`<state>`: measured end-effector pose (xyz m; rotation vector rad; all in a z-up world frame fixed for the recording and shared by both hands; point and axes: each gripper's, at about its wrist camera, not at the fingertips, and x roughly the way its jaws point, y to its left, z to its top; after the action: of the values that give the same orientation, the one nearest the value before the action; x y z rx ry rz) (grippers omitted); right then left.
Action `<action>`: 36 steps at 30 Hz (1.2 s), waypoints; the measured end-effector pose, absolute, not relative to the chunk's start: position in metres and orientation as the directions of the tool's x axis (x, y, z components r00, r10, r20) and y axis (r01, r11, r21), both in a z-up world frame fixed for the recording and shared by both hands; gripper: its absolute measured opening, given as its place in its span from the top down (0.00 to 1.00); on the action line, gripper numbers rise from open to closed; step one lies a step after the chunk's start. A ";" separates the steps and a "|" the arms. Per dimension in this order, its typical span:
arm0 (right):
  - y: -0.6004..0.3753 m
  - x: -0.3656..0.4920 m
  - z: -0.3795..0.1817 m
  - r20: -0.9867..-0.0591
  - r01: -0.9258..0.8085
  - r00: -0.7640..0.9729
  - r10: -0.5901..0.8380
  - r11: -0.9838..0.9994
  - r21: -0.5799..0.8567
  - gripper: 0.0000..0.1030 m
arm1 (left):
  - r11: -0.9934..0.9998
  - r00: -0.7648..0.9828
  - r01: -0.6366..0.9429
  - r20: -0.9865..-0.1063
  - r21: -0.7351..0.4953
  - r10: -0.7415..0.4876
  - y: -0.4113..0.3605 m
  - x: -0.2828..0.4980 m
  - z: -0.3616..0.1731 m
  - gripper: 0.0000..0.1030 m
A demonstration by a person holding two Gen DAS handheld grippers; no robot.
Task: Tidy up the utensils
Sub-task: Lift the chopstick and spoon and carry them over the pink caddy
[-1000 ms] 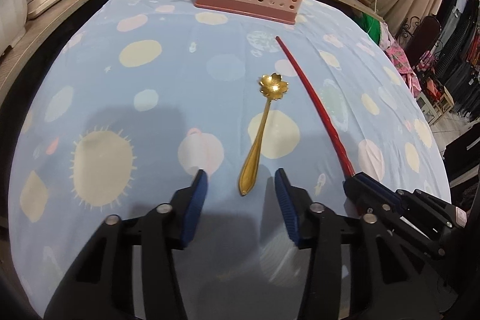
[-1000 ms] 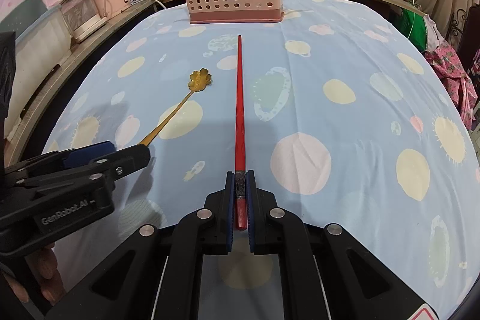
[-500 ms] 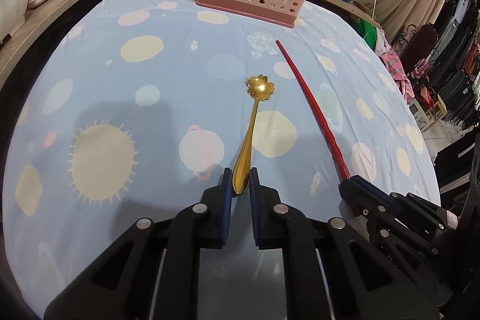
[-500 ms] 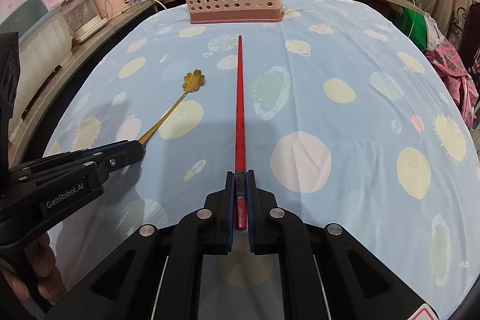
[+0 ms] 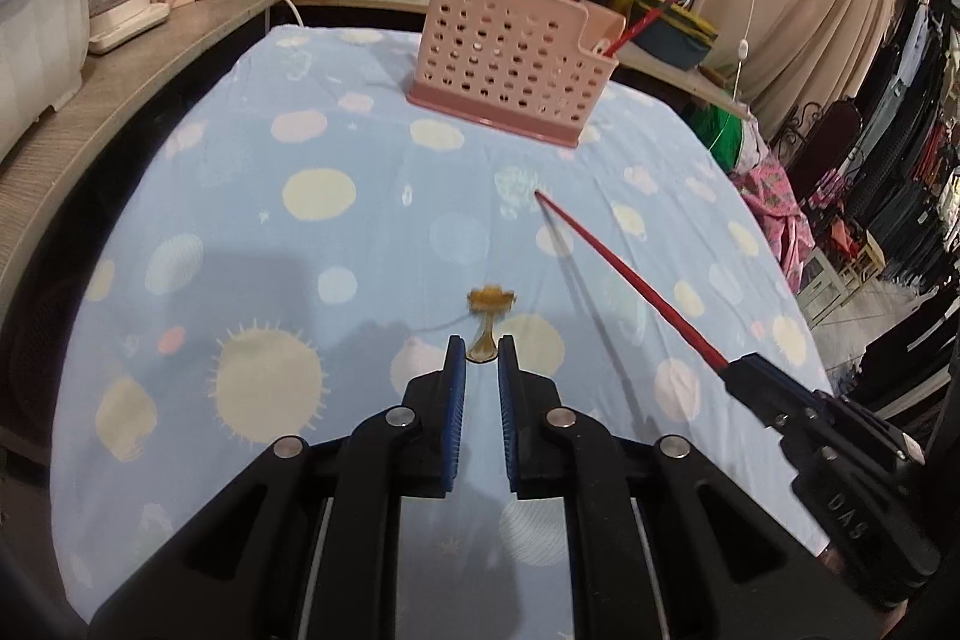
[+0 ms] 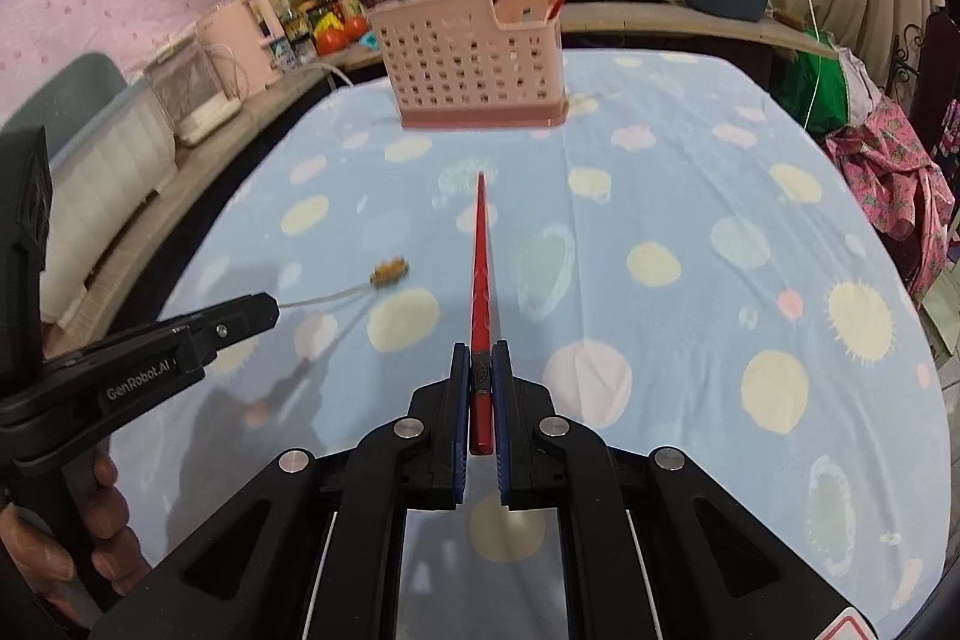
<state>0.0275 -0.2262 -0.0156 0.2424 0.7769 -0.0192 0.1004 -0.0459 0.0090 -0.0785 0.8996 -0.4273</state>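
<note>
With my left tool clamped on the spoon and my right tool clamped on the chopstick, I judge transport under way: next, carry both to the basket at 12 o'clock.

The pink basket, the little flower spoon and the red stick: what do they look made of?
Pink basket: matte moulded plastic, judging by its even punched holes. Flower spoon: probably gold-toned metal, though blurred here. Red stick: a glossy chopstick with a faint pattern, lacquered wood or plastic; I cannot tell which.
</note>
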 end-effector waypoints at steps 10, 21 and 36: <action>-0.247 0.029 0.043 -0.592 0.099 0.799 0.102 0.950 0.297 0.93 | 0.915 0.593 0.322 -0.702 -0.244 -0.395 -0.036 0.112 0.034 0.90; -0.262 0.038 0.093 -0.491 0.070 0.864 0.111 0.939 0.336 0.93 | 0.914 0.606 0.329 -0.689 -0.236 -0.396 -0.036 0.124 0.047 0.90; -0.301 0.107 0.149 -0.383 0.085 0.923 0.050 0.941 0.328 0.93 | 0.880 0.663 0.430 -0.591 -0.201 -0.459 -0.067 0.176 0.122 0.90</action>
<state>0.1074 -0.3012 0.1487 0.3473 0.3978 -0.0179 0.1759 -0.0669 0.1225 -0.0456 0.6803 -0.5024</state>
